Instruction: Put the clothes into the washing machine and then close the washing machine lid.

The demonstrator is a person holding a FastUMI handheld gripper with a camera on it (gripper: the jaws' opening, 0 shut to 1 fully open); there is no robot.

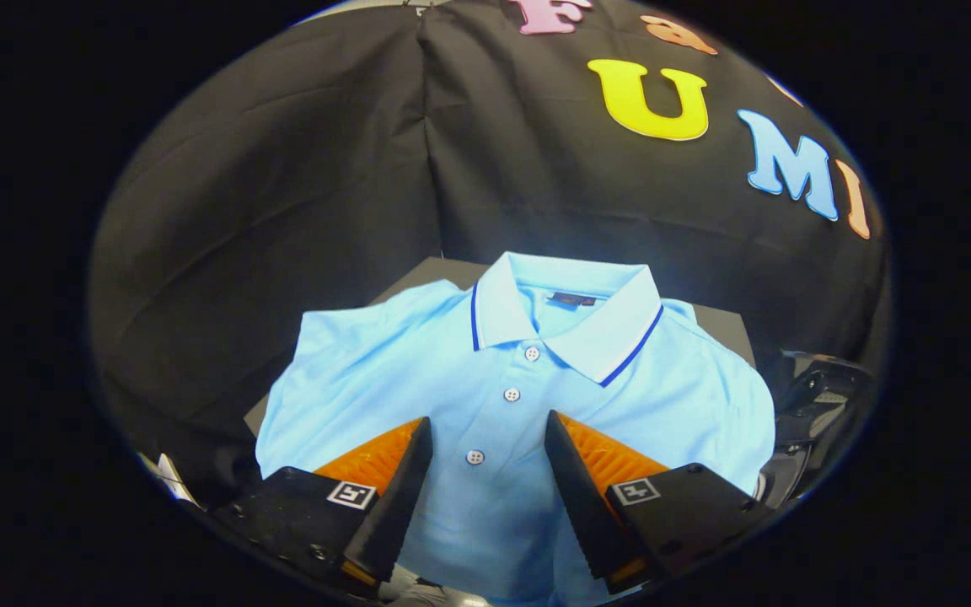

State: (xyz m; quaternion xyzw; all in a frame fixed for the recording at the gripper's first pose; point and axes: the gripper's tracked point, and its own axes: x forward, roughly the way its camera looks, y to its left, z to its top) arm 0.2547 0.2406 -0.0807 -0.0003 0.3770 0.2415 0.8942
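Gripper view: the shirt [528, 396] is laid flat on the table [721, 324], the placket between the open, empty jaws. Fabric should be pinched in a fold, both layers gathered.

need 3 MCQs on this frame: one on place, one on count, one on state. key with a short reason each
1. Where is the shirt relative to the tongs?
A. Lying under and ahead of them
B. Hanging on the wall
C. Behind them

2. How many placket buttons show?
A. One
B. Three
C. Five

3. What state are the tongs in?
A. Shut on the collar
B. Shut on a sleeve
C. Open, holding nothing

Key: 1 A, the shirt lies flat, its placket running between the fingers. 2 B, three white buttons in a row below the collar. 3 C, the fingers stand apart above the fabric.
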